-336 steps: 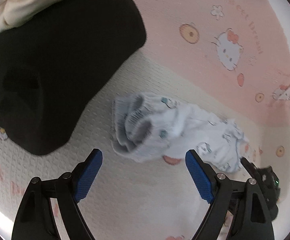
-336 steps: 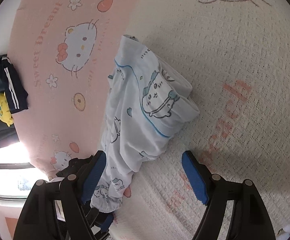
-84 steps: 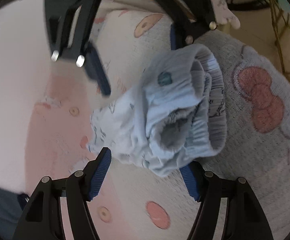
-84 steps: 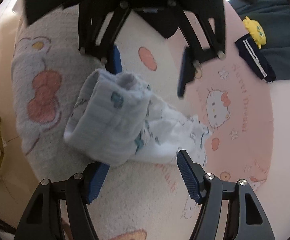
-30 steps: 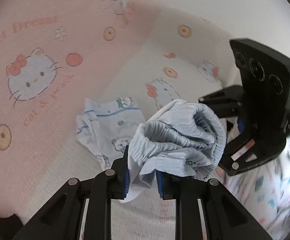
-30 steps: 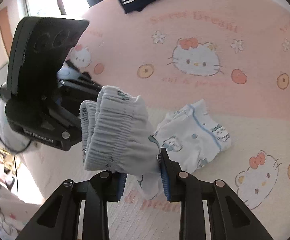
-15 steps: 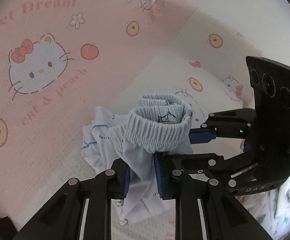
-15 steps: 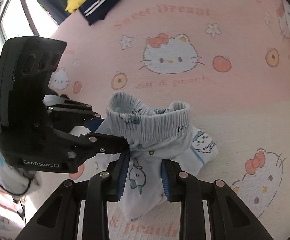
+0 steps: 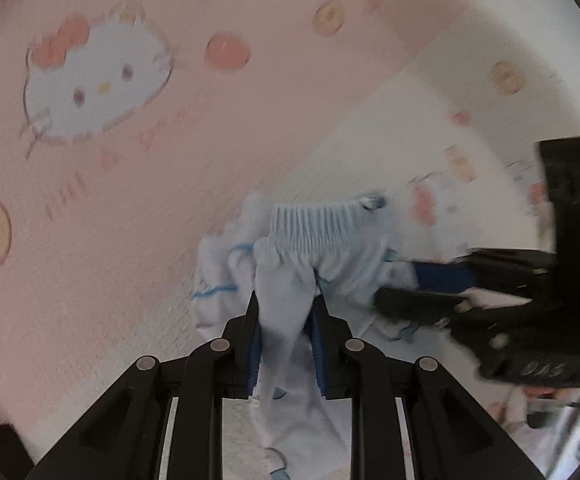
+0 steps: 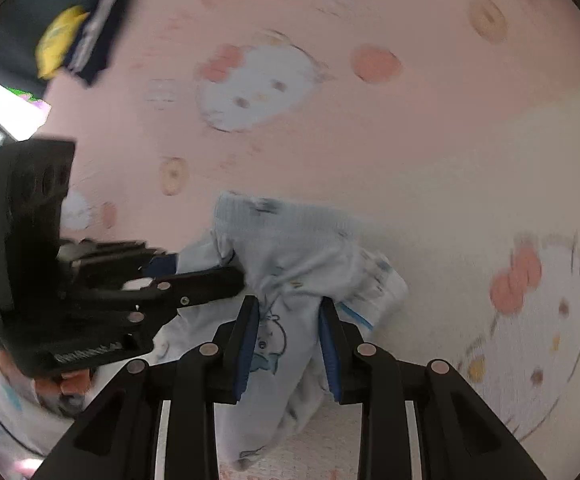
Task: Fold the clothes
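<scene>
The pale blue printed shorts (image 9: 322,240) are hanging just above the pink-and-cream cartoon-cat blanket (image 9: 122,168), their ribbed waistband (image 9: 310,226) now pulled flatter and wider than half a second ago, when it was standing open as a loop. The left gripper (image 9: 285,344) is clamping a bunch of the fabric below the waistband between its blue pads, and the right gripper (image 10: 288,350) is pinching the cloth likewise — each one is showing in the other's view, close beside the garment. Both views are blurring, and dark clothing with a yellow patch (image 10: 70,36) is lying at the blanket's far edge.
</scene>
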`<state>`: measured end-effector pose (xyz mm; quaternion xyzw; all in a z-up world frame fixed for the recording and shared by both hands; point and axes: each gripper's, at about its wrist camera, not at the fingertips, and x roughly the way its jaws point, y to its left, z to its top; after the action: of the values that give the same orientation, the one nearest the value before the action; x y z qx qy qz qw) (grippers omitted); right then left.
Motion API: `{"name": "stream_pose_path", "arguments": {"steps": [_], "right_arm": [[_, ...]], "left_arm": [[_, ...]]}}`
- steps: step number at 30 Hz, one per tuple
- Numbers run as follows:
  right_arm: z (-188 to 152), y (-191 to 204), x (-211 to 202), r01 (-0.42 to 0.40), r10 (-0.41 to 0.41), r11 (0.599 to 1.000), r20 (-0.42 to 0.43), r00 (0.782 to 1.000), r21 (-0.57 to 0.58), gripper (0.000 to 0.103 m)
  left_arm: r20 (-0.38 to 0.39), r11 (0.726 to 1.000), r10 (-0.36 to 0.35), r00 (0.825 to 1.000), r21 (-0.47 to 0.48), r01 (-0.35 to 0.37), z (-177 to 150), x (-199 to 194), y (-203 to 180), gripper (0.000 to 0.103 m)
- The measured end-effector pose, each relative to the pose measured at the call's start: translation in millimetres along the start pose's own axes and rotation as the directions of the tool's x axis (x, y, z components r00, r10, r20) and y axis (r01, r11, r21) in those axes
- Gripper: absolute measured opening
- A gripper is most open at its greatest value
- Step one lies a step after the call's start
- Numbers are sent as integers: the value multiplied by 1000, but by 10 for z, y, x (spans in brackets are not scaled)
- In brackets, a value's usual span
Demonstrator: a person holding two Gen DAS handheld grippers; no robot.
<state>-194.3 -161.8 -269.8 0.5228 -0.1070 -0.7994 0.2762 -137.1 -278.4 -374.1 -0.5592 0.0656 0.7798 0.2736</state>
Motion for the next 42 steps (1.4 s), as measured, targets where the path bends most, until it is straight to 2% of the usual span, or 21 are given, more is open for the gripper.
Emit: {"name": "stream_pose_path", "arguments": {"steps": [3,8,9,10,11,12,13,14,15,19,23,25,29,32,36,39,41,42], "right_arm": [[-28,-99,119,41,-38,998,-44,998,49,29],[-2,17,79,78,-79,997,-41,996,-30,30],[15,48,53,84,-86,995,-39,996,-49,36],[36,68,-4,82,-84,995,-22,996,-63,48],[58,86,-67,79,-80,994,-2,997,-75,56],[82,100,-109,77,-76,993,17,997,-86,65],[105,99,-155,77,-74,993,32,997,-91,68],[128,95,-203,77,-72,993,47,996,-95,69],[152,91,-251,76,-71,992,62,996,-99,70],[277,-88,-282,3,-6,999,63,998,39,73],[332,-144,-233,-55,46,990,67,997,131,73],[302,-155,-259,-79,68,986,79,995,146,74],[315,-158,-203,-68,61,981,47,997,181,75],[295,-220,-154,-94,88,970,39,995,223,78],[265,-304,-91,-130,126,951,32,992,279,79],[243,-367,-43,-156,155,934,28,988,321,84],[228,-409,-11,-172,174,922,26,984,348,85],[227,-421,7,-164,171,920,13,985,355,85]], "left_arm": [[-6,999,-18,1000,-45,18,-31,57,84,20],[-21,993,-54,998,-103,51,-28,-29,192,20],[-31,990,-72,997,-127,67,-41,-78,248,21],[-26,983,-92,995,-162,87,-61,-141,304,23],[-20,974,-113,993,-197,107,-80,-205,361,30],[-12,964,-134,991,-233,128,-100,-270,417,42],[14,950,-155,988,-272,153,-132,-351,475,49],[50,933,-170,984,-315,177,-177,-444,534,63],[89,913,-181,979,-356,201,-225,-538,593,72],[156,853,-146,977,-480,204,-471,-774,717,73],[193,792,-154,969,-563,238,-687,-726,609,73],[204,749,-160,966,-612,254,-806,-653,553,73],[246,648,-171,954,-701,297,-1069,-572,474,73],[279,586,-154,948,-747,315,-1243,-567,424,73],[350,503,-175,920,-772,389,-1410,-554,373,73],[369,481,-178,912,-776,407,-1449,-530,316,73],[390,477,-171,905,-771,422,-1427,-484,224,73],[388,480,-165,907,-772,417,-1424,-470,205,73]]}}
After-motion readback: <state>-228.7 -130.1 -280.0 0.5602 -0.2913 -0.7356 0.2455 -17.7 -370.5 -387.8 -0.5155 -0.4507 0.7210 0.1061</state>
